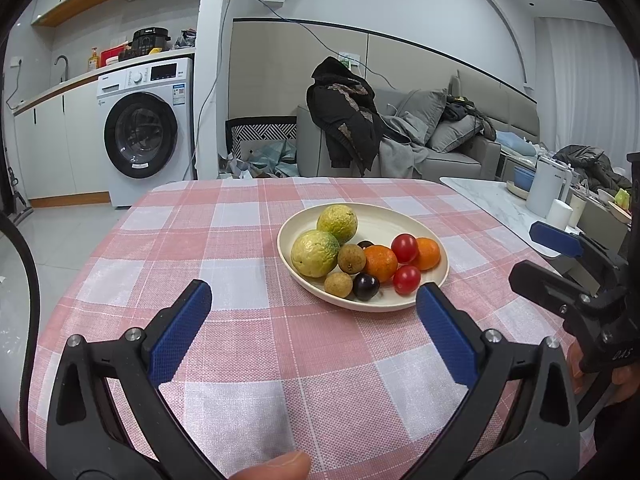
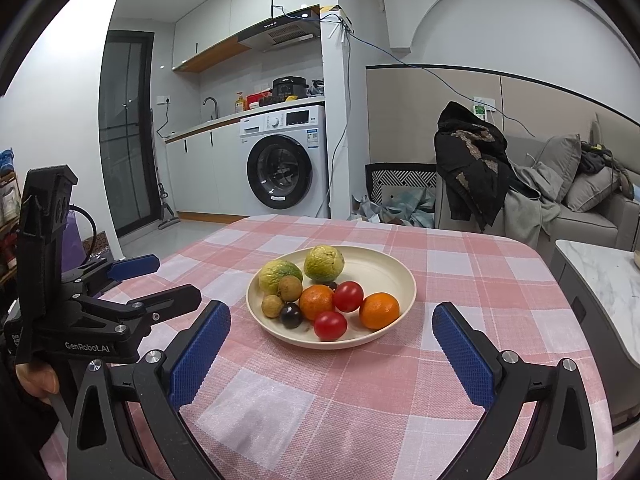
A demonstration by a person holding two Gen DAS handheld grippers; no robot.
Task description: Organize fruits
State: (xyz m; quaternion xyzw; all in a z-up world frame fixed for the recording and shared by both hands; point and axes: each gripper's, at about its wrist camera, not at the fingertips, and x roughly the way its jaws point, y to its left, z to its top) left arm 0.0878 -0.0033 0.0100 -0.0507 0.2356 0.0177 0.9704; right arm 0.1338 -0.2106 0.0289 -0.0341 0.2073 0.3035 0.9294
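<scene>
A cream plate [image 1: 384,222] [image 2: 390,270] sits on the pink checked tablecloth [image 1: 240,248] [image 2: 460,264]. It holds two yellow-green guavas [image 1: 315,253] [image 2: 324,263], two oranges [image 1: 380,263] [image 2: 379,310], two cherry tomatoes [image 1: 405,248] [image 2: 330,325], two brown longans [image 1: 338,284] [image 2: 273,305] and a dark grape [image 1: 365,286] [image 2: 291,315]. My left gripper [image 1: 314,296] is open and empty, just short of the plate's near-left side. My right gripper [image 2: 331,318] is open and empty, in front of the plate. Each gripper shows in the other's view, the right [image 1: 556,254] and the left [image 2: 156,280].
A white marble side table [image 1: 492,200] [image 2: 600,276] with a kettle [image 1: 546,188] and cups stands to the right of the table. A grey sofa [image 1: 440,148] with clothes is behind. A washing machine [image 1: 146,128] [image 2: 286,160] stands at the back left.
</scene>
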